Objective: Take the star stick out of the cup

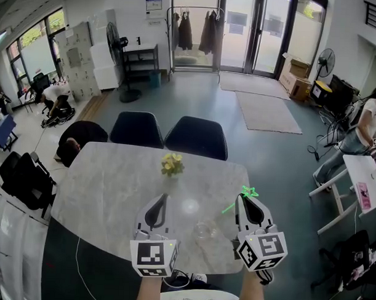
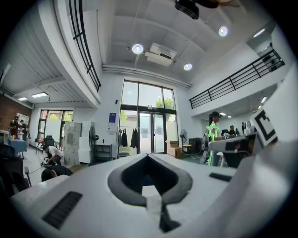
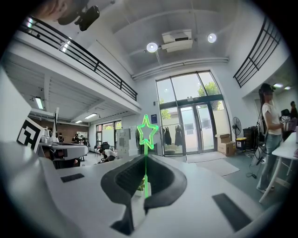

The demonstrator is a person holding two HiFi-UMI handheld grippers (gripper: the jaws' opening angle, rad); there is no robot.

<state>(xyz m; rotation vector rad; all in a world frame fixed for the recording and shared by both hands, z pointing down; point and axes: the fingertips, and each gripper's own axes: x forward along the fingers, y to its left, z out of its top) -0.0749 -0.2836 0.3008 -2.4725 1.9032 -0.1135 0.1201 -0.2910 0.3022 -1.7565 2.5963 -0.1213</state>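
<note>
My right gripper (image 1: 242, 198) is shut on the thin green star stick (image 1: 249, 192), held in the air over the right part of the marble table (image 1: 106, 192). The stick's star points away from me. In the right gripper view the stick (image 3: 147, 131) rises straight up from between the closed jaws of that gripper (image 3: 145, 160). A clear glass cup (image 1: 203, 229) stands on the table between the two grippers, with nothing seen in it. My left gripper (image 1: 163, 197) hovers to the left of the cup, shut and holding nothing. The left gripper view shows the star stick (image 2: 213, 130) off to its right.
A small bunch of yellow flowers (image 1: 172, 164) sits at the table's middle back. Two dark chairs (image 1: 196, 137) stand behind the far edge. To the right is a white table (image 1: 359, 174) with a person (image 1: 361, 131) standing by it. The near table edge lies just below the grippers.
</note>
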